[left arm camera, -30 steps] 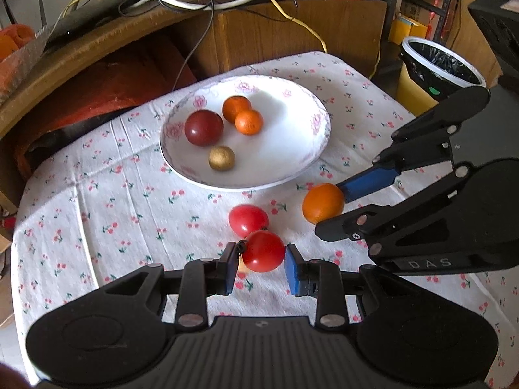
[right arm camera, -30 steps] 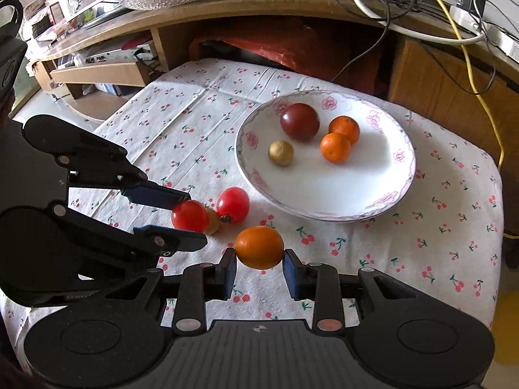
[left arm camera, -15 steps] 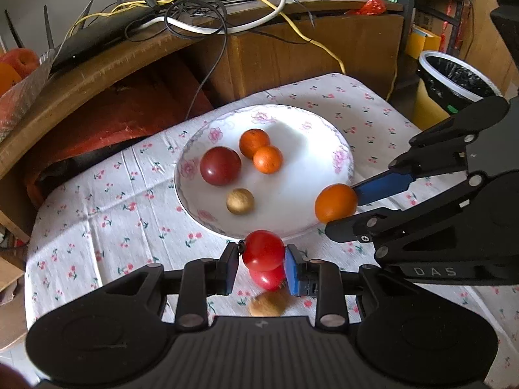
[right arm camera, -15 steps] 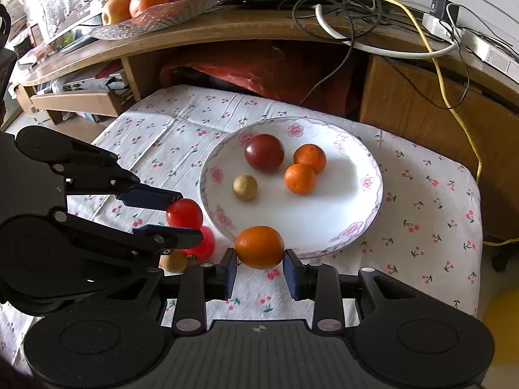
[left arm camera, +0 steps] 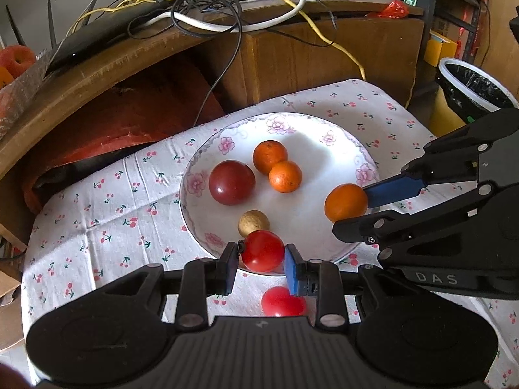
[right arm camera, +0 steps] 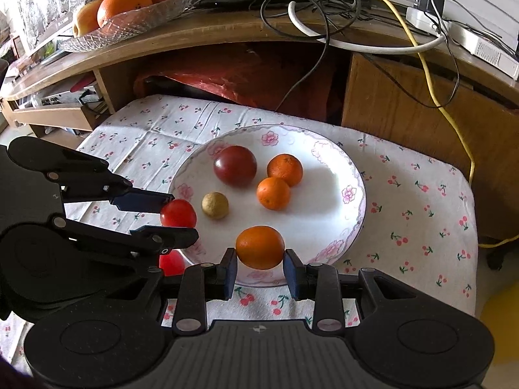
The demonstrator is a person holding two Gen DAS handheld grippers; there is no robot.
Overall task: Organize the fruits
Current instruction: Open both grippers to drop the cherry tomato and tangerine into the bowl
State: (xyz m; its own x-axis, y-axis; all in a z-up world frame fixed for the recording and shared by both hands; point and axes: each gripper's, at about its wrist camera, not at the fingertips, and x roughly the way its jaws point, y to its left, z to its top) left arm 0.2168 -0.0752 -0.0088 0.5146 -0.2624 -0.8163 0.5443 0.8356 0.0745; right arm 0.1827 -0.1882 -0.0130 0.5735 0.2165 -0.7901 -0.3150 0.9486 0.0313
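Left claw (left arm camera: 262, 256) clamped on red tomato (left arm camera: 262, 250) above plate (left arm camera: 327, 136) near rim; right claw (right arm camera: 259, 264) clamped on orange (right arm camera: 259, 247) over plate; second tomato (left arm camera: 283, 301) on table

Both wrist cameras look steeply down, close, sharing the flowered plate (left arm camera: 207, 191) (right arm camera: 353, 175) from left and right.

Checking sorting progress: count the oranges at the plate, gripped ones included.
3: two small oranges touching on the plate, one orange in the right gripper over its near rim. The shelf bowl's fruit isn't counted.
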